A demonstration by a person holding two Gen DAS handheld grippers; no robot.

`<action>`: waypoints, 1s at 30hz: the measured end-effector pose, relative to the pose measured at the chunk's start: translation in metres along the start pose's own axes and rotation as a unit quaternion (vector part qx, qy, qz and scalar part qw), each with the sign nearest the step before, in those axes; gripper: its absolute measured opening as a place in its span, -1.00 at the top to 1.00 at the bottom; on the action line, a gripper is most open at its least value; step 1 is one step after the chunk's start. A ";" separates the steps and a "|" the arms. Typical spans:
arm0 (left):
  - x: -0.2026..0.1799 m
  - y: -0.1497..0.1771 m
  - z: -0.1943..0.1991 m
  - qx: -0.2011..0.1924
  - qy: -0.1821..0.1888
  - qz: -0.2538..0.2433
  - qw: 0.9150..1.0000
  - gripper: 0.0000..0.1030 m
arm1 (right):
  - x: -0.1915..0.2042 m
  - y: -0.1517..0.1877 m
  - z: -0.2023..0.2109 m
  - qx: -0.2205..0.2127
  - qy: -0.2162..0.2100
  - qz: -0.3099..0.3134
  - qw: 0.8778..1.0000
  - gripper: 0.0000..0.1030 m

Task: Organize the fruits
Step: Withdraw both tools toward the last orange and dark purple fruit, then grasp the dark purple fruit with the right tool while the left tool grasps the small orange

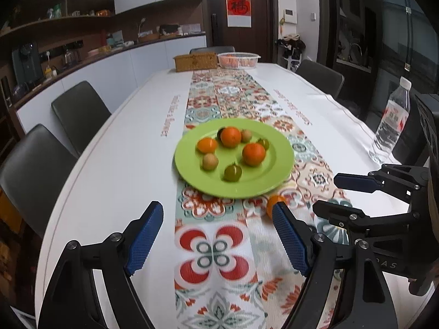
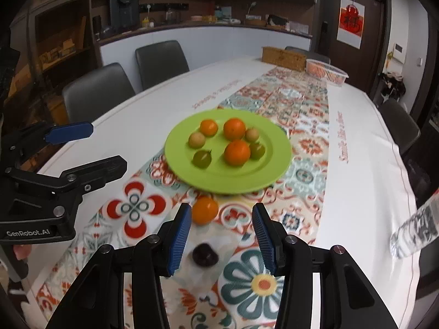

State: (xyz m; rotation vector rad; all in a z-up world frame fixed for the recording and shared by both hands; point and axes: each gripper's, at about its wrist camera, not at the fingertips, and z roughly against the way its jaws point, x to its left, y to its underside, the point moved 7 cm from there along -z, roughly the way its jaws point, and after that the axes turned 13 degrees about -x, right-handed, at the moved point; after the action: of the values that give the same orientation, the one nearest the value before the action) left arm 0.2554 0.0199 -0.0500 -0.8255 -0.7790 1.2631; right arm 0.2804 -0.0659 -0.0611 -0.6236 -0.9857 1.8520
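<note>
While spread wide and empty, left tongs (image 1: 216, 235) and right tongs (image 2: 222, 233) over the patterned runner (image 2: 301, 148) on the bench (image 1: 115, 170). Green plate (image 1: 274, 175) ahead, carrying three oranges, two green and two tan fruits. Loose orange (image 2: 204, 209) and dark fruit (image 2: 205, 255) on the runner, short of the plate, between the right tongs. Water bottle (image 1: 391, 120), white basket (image 1: 238, 60) and wicker box (image 1: 196, 61) beyond. Loose orange half hidden by a pad in the left view; dark fruit blurred.
</note>
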 end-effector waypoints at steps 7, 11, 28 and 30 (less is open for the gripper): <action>-0.003 0.026 -0.003 0.026 0.003 0.001 1.000 -0.58 | 0.007 0.024 -0.006 0.029 -0.012 -0.011 0.999 0.09; -0.003 0.037 -0.005 0.037 0.003 -0.002 0.999 -0.58 | 0.009 0.036 -0.012 0.047 -0.018 -0.018 0.999 0.09; -0.006 0.057 -0.020 0.070 0.012 -0.004 0.997 -0.58 | 0.012 0.058 -0.034 0.089 -0.028 -0.021 0.995 0.25; -0.007 0.058 -0.020 0.070 0.012 -0.004 0.997 -0.58 | 0.012 0.059 -0.035 0.090 -0.030 -0.020 0.995 0.32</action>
State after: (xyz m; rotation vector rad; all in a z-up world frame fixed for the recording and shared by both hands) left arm 0.2438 0.0178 -0.1103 -0.7210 -0.6658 1.2829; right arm 0.2727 -0.0569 -0.1297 -0.4390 -0.8522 1.9068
